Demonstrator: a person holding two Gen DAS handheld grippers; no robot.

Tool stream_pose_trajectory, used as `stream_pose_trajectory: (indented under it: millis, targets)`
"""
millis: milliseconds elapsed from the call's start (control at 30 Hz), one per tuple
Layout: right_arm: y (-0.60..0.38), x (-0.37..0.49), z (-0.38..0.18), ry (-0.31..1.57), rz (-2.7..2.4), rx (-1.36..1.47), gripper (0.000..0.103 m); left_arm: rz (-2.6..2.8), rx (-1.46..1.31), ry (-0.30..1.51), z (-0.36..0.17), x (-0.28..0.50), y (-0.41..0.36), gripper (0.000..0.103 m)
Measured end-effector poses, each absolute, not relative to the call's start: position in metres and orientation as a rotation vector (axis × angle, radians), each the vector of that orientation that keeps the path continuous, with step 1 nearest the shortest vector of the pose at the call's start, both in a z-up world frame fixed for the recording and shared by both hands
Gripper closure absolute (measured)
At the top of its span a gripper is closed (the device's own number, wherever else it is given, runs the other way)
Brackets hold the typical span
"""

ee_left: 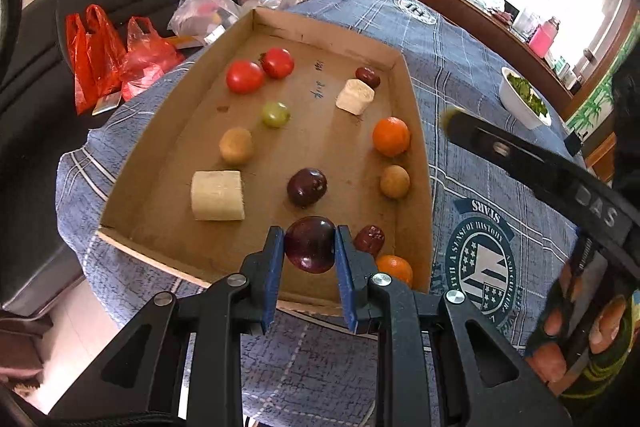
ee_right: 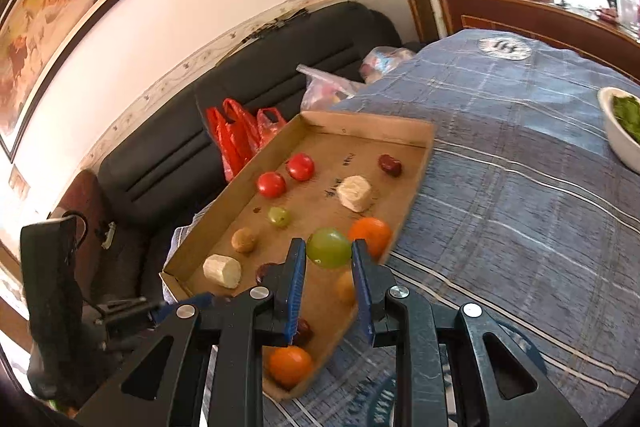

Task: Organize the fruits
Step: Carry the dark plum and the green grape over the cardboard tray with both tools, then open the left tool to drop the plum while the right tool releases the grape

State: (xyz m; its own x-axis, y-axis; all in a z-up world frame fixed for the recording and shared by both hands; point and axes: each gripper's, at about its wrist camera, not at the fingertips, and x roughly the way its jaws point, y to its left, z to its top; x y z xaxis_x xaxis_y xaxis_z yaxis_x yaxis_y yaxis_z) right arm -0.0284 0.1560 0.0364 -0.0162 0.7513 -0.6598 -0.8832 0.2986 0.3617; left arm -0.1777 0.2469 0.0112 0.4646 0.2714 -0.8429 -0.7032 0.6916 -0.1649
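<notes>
A shallow cardboard tray [ee_left: 416,131] [ee_right: 420,163] lies on the blue checked tablecloth with fruit spread inside. My left gripper [ee_left: 309,247] is shut on a dark purple grape [ee_left: 310,245], held just above the tray's near end. Beyond it rests another dark purple grape [ee_left: 307,187]. My right gripper [ee_right: 329,251] is shut on a green grape [ee_right: 329,247] above the tray's right side, near an orange [ee_right: 372,235]. A second green grape [ee_left: 275,114] [ee_right: 279,217] lies mid-tray. The right gripper's arm [ee_left: 560,179] crosses the left wrist view on the right.
The tray also holds two tomatoes [ee_left: 260,70], two pale cut chunks [ee_left: 218,195], brown round fruits [ee_left: 236,145], red dates [ee_left: 369,239] and oranges [ee_left: 391,137]. A white bowl of greens [ee_left: 524,103] stands on the table's right. Red plastic bags [ee_left: 108,55] lie on the black sofa.
</notes>
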Motion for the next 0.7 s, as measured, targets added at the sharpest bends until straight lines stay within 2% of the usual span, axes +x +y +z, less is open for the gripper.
stream_pose_trajectory:
  millis: [300, 700]
  targets:
    - [0.22, -0.045, 0.007, 0.953, 1.362, -0.303, 0.08, 0.628, -0.55, 0.948, -0.006, -0.164, 0.251, 0.08]
    - [0.252, -0.048, -0.027, 0.99, 1.349, -0.4, 0.08, 0.65, -0.498, 0.961, -0.012, -0.151, 0.251, 0.08]
